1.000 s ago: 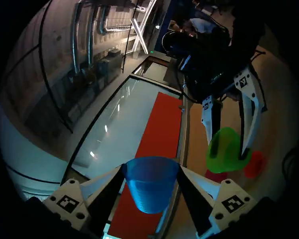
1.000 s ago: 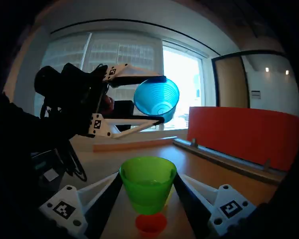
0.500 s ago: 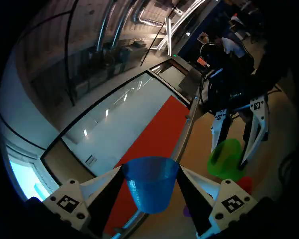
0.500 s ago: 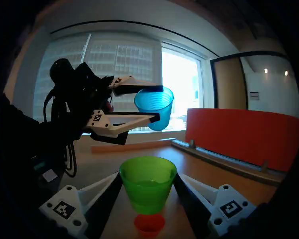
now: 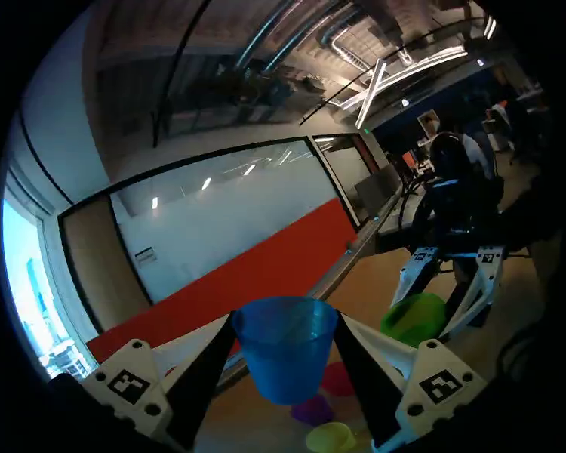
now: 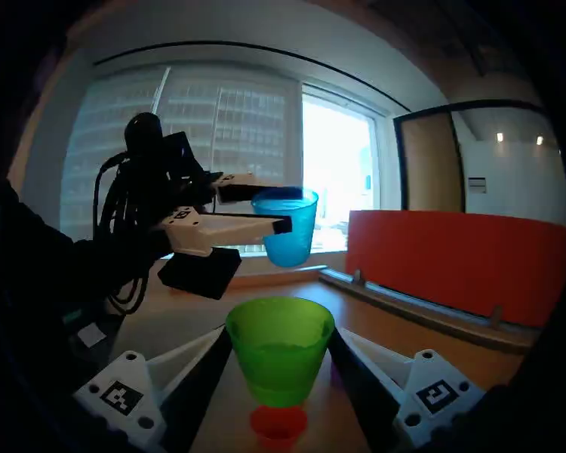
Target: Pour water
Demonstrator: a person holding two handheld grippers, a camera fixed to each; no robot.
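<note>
Blue cup (image 5: 285, 362) clamped upright in the left gripper (image 5: 283, 326), held higher than a green cup (image 6: 280, 355).
The right gripper (image 6: 280, 336) grips the green cup, also upright, with both fingers. From the left gripper, that cup lies ahead, lower and to the right, clearly apart.

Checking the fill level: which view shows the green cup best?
The right gripper view: the green cup sits close and whole between the right gripper's fingers, liquid level showing through its wall. The left gripper view shows it small and farther off, contents not discernible.
</note>
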